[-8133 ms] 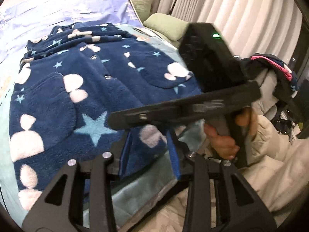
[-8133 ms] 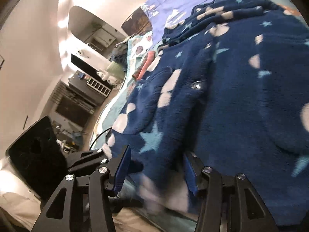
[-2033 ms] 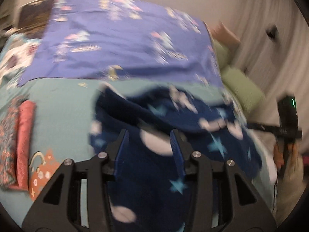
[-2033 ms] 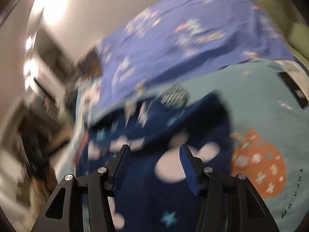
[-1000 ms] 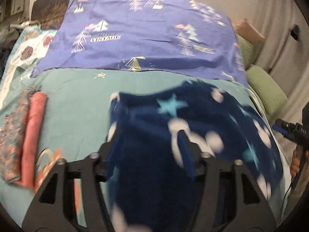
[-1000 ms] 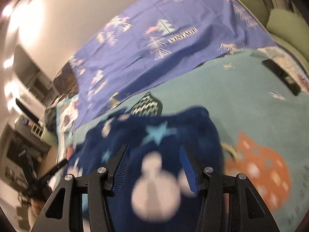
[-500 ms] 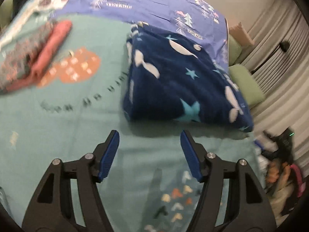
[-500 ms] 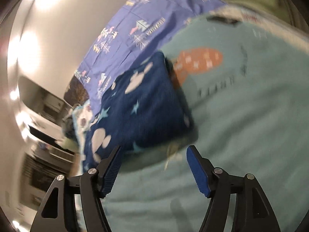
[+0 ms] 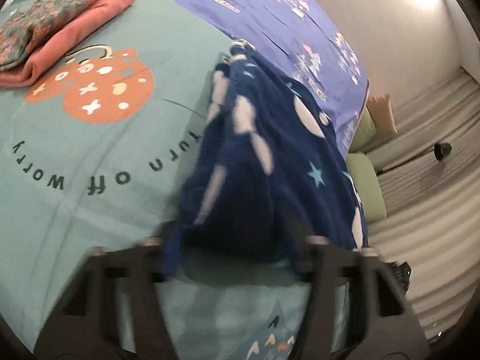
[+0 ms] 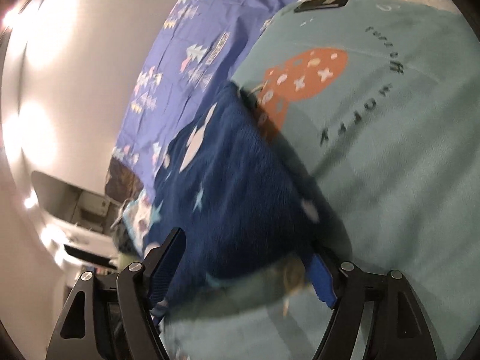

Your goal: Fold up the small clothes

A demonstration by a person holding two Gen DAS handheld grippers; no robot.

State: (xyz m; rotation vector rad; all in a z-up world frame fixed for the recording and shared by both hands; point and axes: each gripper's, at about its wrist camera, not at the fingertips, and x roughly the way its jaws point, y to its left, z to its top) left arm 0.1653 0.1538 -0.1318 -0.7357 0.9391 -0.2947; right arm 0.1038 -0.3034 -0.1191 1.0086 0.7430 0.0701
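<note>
Your left gripper and right gripper: fingers spread wide, empty, straddling near edge of folded navy star-patterned fleece garment on teal printed bedspread.

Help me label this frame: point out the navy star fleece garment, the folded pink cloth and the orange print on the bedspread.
navy star fleece garment [image 9: 270,162]: left wrist view, middle of its top layer.
folded pink cloth [image 9: 81,27]: left wrist view, upper face.
orange print [image 10: 303,75]: right wrist view, centre of the patch.

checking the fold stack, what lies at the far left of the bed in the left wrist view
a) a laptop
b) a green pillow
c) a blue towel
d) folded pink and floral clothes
d: the folded pink and floral clothes lie stacked at the teal sheet's upper left.
</note>
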